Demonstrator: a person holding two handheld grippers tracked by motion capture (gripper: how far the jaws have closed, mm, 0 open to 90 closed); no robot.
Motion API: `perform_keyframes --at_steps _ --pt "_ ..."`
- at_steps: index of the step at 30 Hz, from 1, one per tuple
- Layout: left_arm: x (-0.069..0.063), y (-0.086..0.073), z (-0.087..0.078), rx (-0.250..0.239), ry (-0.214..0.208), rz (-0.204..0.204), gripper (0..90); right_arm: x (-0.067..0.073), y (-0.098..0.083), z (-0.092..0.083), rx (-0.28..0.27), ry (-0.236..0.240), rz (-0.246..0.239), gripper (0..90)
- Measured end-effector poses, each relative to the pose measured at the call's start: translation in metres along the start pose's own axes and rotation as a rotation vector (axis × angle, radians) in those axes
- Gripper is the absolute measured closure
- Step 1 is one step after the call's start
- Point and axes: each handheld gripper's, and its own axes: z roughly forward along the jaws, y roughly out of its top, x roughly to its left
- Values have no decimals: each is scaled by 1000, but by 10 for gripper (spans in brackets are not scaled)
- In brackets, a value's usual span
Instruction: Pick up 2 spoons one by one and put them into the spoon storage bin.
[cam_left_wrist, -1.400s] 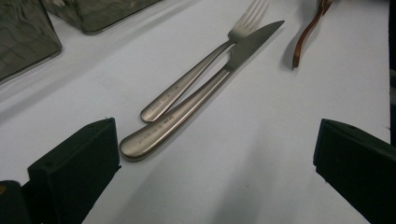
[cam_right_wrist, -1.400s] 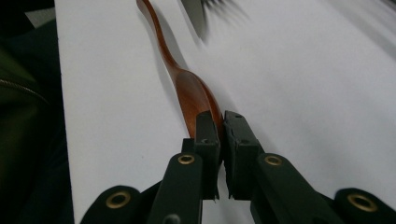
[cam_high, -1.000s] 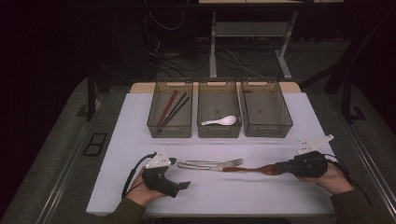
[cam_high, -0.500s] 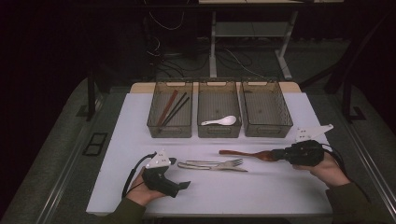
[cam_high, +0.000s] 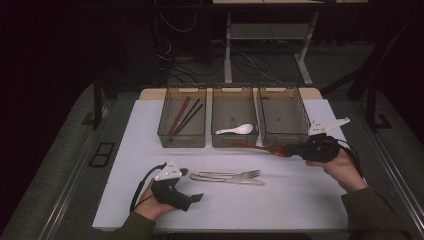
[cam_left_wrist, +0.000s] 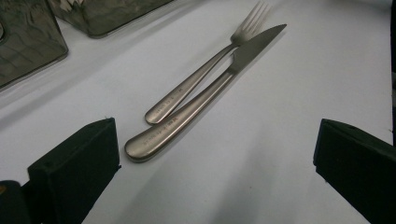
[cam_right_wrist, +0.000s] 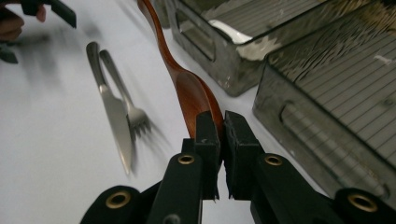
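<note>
My right gripper (cam_high: 294, 150) is shut on the bowl end of a brown wooden spoon (cam_high: 256, 147), held above the white table just in front of the middle bin (cam_high: 233, 141). In the right gripper view the pads clamp the wooden spoon (cam_right_wrist: 190, 88), and its handle points away from my right gripper (cam_right_wrist: 223, 126). A steel knife (cam_left_wrist: 201, 100) and fork (cam_left_wrist: 198, 77) lie side by side on the table. My left gripper (cam_left_wrist: 217, 140) rests there open, its jaws wide on either side of the knife's handle end without touching it. From above, my left gripper (cam_high: 196, 198) sits at the front left.
Three clear bins stand in a row at the back of the table (cam_high: 300, 200). The left bin (cam_high: 181, 141) holds dark and red chopsticks (cam_high: 184, 116). A white spoon (cam_high: 236, 130) lies in the middle bin. The right bin (cam_high: 283, 139) looks bare.
My right gripper has lifted the wooden spoon off the table and carried it back toward the bins. The left gripper, knife and fork have stayed put.
</note>
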Motion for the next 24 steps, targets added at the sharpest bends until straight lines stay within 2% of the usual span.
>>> perform_keyframes --at_steps 8,16,24 --pt "1 0 -1 -12 5 -6 0 -5 18 6 -23 -50 18 845" --pt "0 1 -2 -18 21 0 0 -13 40 15 -55 -113 56 845" --pt "1 1 -1 -7 21 -13 0 -14 68 37 -44 -181 63 845"
